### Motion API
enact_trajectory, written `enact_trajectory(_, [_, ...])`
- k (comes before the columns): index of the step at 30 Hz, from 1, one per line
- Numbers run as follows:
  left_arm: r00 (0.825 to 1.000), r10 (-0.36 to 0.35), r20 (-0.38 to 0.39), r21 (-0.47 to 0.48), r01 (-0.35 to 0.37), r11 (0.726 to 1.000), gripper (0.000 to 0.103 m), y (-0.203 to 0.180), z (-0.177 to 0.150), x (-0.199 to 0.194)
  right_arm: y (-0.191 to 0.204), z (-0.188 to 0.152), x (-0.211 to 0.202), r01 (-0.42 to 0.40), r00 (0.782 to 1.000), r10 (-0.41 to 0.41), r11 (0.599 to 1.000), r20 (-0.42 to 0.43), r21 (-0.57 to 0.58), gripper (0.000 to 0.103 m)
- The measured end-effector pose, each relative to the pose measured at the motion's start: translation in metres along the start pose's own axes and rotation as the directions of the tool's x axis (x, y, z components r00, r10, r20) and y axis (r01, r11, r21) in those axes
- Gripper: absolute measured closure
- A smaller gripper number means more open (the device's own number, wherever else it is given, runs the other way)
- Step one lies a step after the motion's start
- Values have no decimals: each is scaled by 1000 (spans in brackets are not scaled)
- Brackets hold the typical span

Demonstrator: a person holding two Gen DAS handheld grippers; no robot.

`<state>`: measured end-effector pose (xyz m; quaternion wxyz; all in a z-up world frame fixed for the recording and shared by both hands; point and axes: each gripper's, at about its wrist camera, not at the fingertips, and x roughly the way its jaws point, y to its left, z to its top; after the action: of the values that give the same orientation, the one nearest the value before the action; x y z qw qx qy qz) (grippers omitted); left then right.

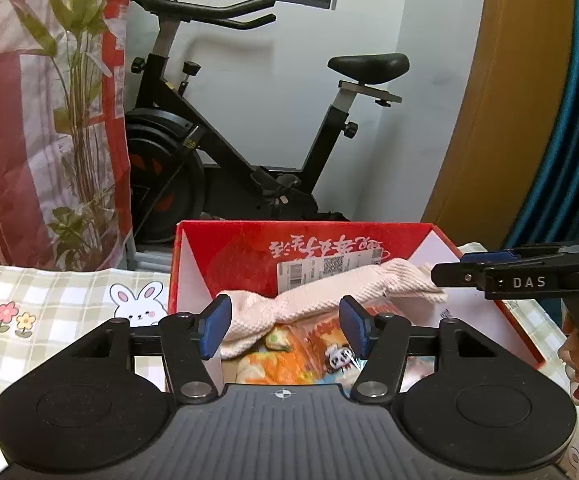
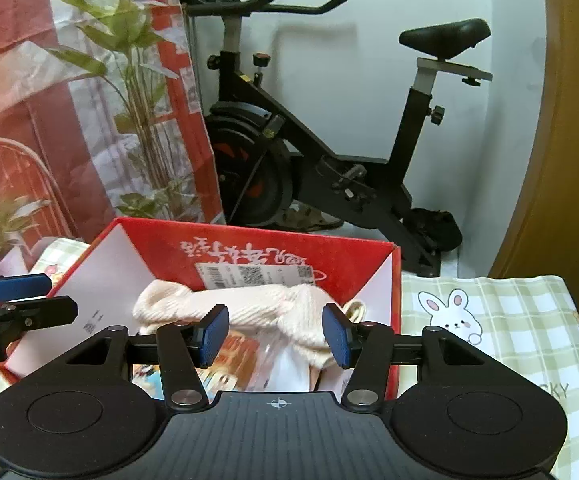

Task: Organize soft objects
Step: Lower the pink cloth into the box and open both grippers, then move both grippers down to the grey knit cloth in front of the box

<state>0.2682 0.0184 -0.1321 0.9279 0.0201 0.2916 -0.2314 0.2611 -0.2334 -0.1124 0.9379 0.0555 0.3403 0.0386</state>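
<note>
A red cardboard box with white inner walls (image 1: 193,264) sits on a green checked rabbit-print cloth (image 1: 49,300). Inside, a cream ribbed knit cloth (image 1: 317,300), long and twisted, lies across colourful packets (image 1: 289,356). Left gripper (image 1: 285,326) and right gripper (image 2: 275,334) both stand partly open, holding nothing

The cream cloth (image 2: 249,308) looks soft and ribbed, a knitted weave. The red box (image 2: 257,240) is glossy printed cardboard with matt white inner walls. The checked tablecloth (image 2: 509,320) looks smooth.
</note>
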Motion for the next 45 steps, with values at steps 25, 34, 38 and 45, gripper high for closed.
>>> enact_trajectory(25, [1000,-6,-15,-11,6,1000,30,-12,-85,-79,34,-97,-113,-48,994,54,997,99,-66,44])
enact_trajectory(34, [995,96,-15,18,-95,995,0,-20,-99,-91,38,-132,-122,-33,993,41,997,113,-72,0])
enact_trajectory(38, [988,152,-27,27,-151,988,0,-22,-105,-92,39,-140,-120,-21,994,28,998,105,-61,0])
enact_trajectory(45, [979,202,-20,55,-201,978,0,-26,-117,-95,43,-158,-117,16,994,-9,998,107,-60,0])
